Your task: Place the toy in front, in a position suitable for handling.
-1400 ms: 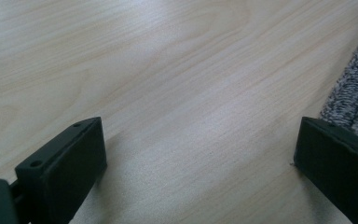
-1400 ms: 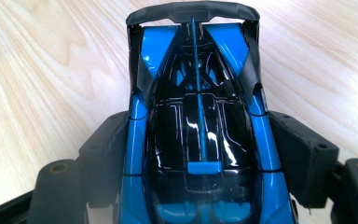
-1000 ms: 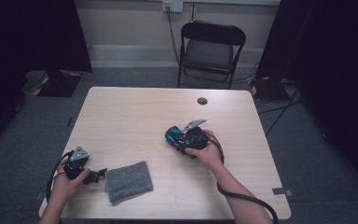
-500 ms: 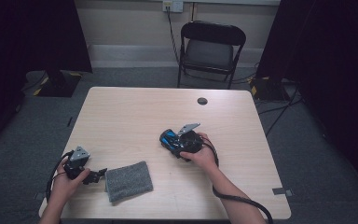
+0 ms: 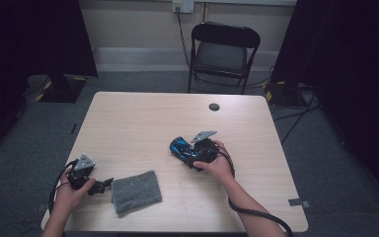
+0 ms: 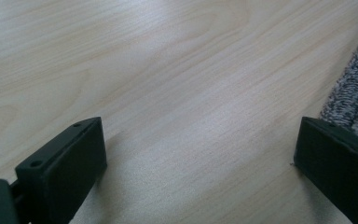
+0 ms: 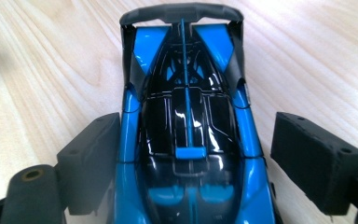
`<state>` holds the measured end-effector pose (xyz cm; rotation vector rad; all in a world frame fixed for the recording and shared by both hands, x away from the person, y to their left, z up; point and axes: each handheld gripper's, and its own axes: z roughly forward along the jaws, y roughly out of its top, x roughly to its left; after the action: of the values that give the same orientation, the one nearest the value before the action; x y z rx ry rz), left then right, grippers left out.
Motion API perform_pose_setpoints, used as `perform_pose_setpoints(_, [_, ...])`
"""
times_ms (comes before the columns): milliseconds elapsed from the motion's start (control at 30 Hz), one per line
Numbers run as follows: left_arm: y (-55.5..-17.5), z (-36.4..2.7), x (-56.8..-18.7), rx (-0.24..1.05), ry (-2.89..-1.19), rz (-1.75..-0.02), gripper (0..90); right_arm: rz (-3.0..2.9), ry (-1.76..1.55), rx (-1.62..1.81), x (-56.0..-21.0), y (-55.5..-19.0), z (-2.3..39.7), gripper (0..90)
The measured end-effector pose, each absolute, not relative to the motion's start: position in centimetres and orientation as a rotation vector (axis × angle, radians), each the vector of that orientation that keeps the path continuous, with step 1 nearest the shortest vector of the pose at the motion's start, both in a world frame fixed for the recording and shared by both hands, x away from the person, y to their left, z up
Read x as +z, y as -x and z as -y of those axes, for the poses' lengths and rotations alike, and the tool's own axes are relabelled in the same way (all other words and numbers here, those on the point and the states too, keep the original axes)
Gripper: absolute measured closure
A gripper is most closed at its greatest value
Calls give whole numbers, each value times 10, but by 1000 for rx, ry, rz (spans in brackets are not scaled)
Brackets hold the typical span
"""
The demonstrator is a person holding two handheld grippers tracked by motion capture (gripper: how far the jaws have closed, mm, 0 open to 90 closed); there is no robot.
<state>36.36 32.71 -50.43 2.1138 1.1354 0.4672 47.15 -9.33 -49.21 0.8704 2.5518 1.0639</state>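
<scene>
One grey cloth (image 5: 136, 191) is seen at the near edge of the worktop (image 5: 138, 123), the left tool (image 5: 104, 184) just left of it, jaws wide apart, nothing held. One blue toy car (image 5: 181, 147) lies right of the cloth, farther in, between the right tool's (image 5: 176, 146) jaws; these have just been opening, one pad off the car. One black disc (image 5: 214, 106) is seen beyond. One folding chair (image 5: 220, 53), grey carpet and dark curtains lie behind.

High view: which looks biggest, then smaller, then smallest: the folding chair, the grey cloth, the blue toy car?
1. folding chair, though farthest from the camera
2. grey cloth
3. blue toy car, partly hidden by the right claw
</scene>
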Motion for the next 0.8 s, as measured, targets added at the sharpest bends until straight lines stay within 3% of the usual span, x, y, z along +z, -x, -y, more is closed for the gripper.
perform_pose_setpoints(800, [-363,-327,-504,471,-2111,-1141,16,-2501,-910,1095,-503,-436,134,140])
